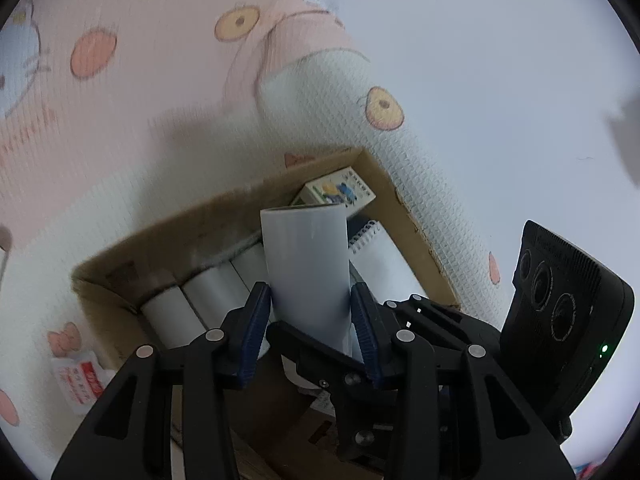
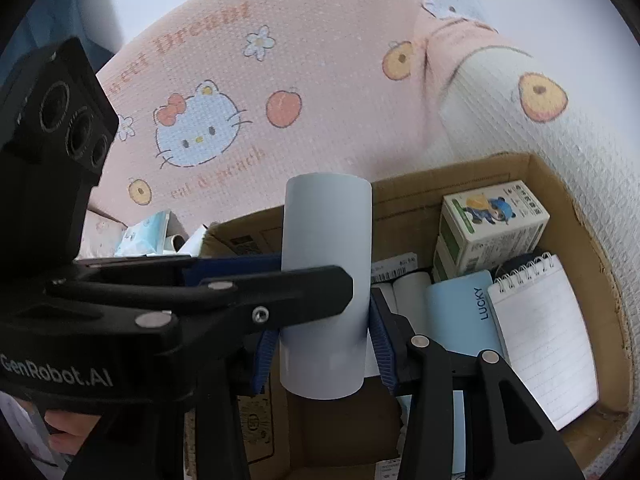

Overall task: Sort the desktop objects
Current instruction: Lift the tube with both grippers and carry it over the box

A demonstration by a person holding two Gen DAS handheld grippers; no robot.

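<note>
Both grippers clamp one smooth pale-grey cylinder (image 2: 326, 280) held above the open cardboard box (image 2: 576, 216). The left gripper (image 1: 310, 320) grips it between ribbed blue pads; the right gripper (image 2: 324, 344) grips its lower part. Inside the box, a printed carton (image 2: 492, 224) sits near the far corner, with a spiral notepad (image 2: 544, 336) along the right wall and white rolls (image 1: 208, 300) beside it. The box rests on quilted pink-and-white cartoon-print fabric (image 2: 240, 80).

One cardboard box (image 2: 576, 216); one spiral notepad (image 2: 544, 344); two hand-held grippers.
</note>
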